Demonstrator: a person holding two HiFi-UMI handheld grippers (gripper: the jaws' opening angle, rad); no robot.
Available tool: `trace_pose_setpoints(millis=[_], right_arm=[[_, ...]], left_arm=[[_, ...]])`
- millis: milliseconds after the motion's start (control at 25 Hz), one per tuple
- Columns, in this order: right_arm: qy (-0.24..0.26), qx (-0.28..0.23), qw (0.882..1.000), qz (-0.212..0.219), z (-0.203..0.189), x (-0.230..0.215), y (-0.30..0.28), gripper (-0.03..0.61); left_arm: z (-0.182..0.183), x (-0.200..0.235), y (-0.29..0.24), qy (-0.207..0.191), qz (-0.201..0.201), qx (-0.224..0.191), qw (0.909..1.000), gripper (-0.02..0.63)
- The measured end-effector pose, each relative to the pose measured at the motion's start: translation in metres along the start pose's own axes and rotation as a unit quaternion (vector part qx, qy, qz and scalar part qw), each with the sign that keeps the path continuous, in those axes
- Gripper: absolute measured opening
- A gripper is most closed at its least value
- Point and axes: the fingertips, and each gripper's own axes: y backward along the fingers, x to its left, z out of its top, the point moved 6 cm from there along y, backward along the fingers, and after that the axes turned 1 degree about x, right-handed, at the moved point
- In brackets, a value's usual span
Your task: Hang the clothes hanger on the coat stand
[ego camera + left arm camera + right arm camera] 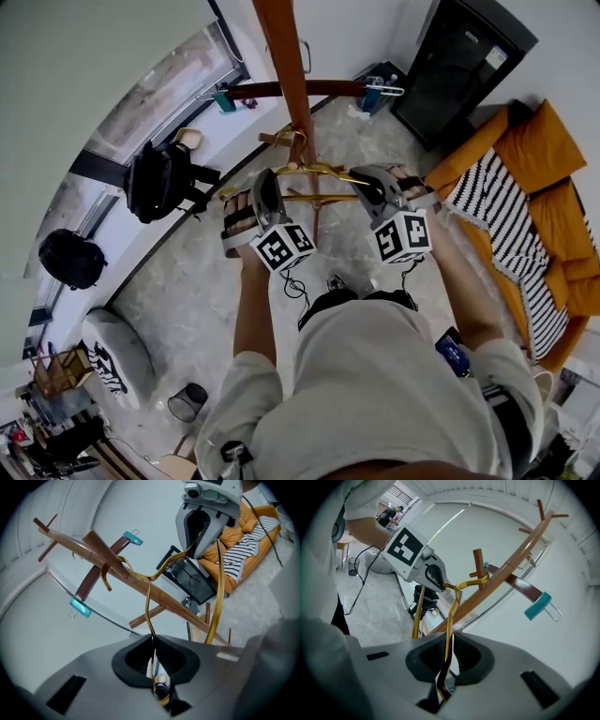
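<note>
Clamping the hanger — ends hidden — are left gripper and right gripper.

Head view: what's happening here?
A person holds a gripper in each hand. The left gripper and the right gripper each have their tongs shut on the gold wire hanger, one near each end. Its hook looks looped around a peg of the wooden coat stand. The hanger seems to be on the stand but not yet released.
</note>
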Motion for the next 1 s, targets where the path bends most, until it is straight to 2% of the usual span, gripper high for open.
trace_pose_setpoints(millis=[160,800,1000], right_arm=[[-0.007,0.007,1.0,-0.005,-0.007,0.003,-0.005,0.018],[-0.027,0.02,0.999,-0.042,-0.024,0.003,-0.014,0.02],[-0.047,0.016,0.998,-0.041,-0.024,0.002,-0.013,0.02]], left_arm=[[-0.001,-0.006,-0.006,-0.004,0.004,-0.004,1.0,0.026],[0.004,-0.015,-0.013,-0.001,0.067,-0.026,0.9974,0.026],[0.003,-0.015,-0.01,0.014,0.077,-0.033,0.9964,0.026]])
